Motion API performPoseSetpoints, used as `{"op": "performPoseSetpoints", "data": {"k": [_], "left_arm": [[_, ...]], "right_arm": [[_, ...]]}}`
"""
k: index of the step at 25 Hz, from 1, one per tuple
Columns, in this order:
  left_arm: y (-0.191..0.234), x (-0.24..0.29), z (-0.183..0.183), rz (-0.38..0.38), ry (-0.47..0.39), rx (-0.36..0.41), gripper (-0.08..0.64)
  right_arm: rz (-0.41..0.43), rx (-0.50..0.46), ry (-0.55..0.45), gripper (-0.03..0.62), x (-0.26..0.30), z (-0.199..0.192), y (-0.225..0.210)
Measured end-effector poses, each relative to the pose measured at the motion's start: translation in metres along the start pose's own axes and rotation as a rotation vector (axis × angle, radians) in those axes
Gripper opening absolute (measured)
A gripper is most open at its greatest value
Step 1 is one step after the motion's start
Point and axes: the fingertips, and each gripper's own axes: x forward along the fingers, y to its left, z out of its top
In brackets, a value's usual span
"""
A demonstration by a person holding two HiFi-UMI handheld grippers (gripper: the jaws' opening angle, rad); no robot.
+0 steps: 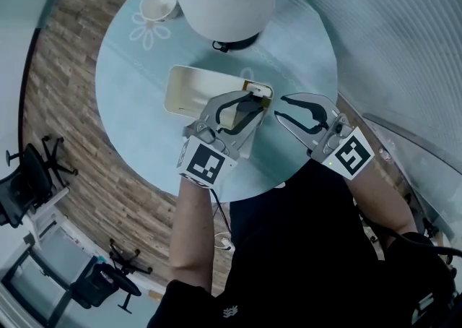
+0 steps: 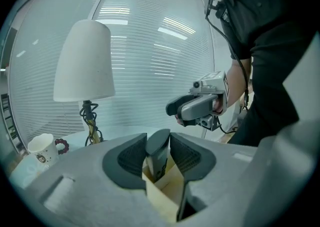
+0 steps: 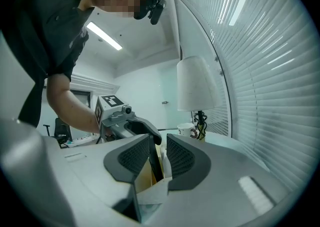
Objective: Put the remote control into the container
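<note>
On the table, the container could skid, or the remote control topple over its wall: it stands steeply on end, lower end inside the container, top between the slack, parted pads of my left gripper. My right gripper sits alongside, jaws slightly spread, empty.
</note>
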Motion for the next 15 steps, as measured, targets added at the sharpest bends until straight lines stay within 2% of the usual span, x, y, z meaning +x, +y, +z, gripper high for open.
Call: {"op": "performPoseSetpoints", "data": {"k": [6,10,13,15], "left_arm": [[0.009,-0.029,0.032,0.066,-0.086,0.017,0.155],[0.018,-0.068,0.075,0.162,-0.165,0.025,0.153],[0.024,-0.099,0.108,0.294,-0.264,-0.068,0.134],[0.027,-0.12,0.127,0.364,-0.311,-0.103,0.125]], "right_arm": [[0.003,-0.026,-0.018,0.11,0.0,0.025,0.005],[-0.024,-0.084,-0.019,0.104,0.002,0.053,0.005],[-0.071,-0.178,0.011,0.077,0.006,0.07,0.006],[-0.089,-0.18,0.019,0.064,0.007,0.081,0.007]]}}
